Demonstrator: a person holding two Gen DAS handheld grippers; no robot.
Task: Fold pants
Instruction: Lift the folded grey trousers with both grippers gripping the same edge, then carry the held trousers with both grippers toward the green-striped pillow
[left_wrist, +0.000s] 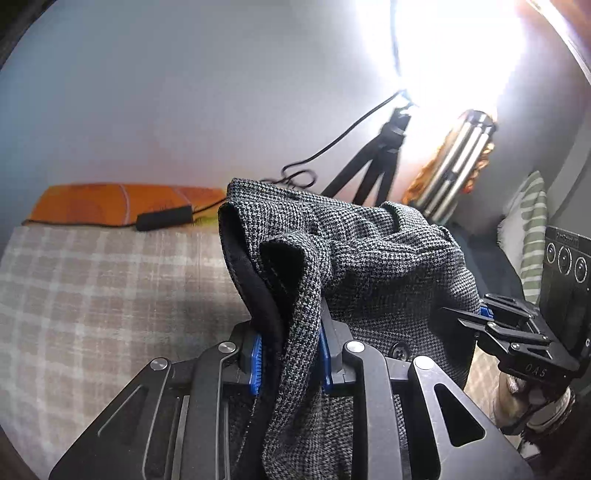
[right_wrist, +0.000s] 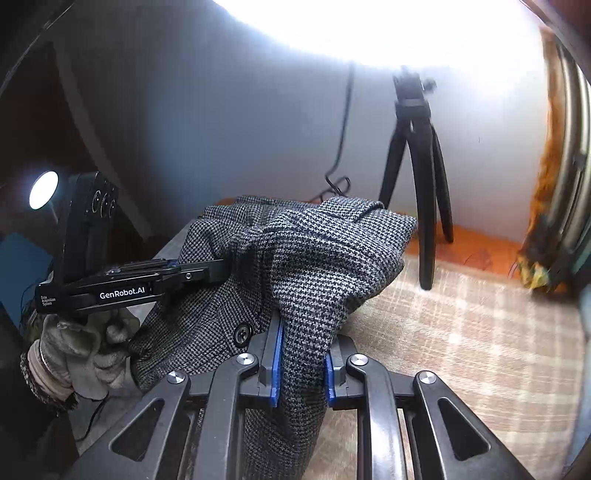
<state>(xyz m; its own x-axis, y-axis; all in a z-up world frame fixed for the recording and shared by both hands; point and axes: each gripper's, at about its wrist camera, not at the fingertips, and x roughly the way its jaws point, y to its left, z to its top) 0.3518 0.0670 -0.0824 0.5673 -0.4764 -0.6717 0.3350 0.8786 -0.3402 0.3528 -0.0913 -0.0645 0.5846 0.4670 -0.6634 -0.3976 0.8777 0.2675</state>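
Houndstooth wool pants (left_wrist: 369, 258) bunched, lifted off plaid bedspread (left_wrist: 92, 295); clamped in left gripper (left_wrist: 291, 354) and right gripper (right_wrist: 301, 365). No fold made yet.

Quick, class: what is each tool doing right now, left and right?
Left tool: closed on the pants.
Right tool: closed on the pants.
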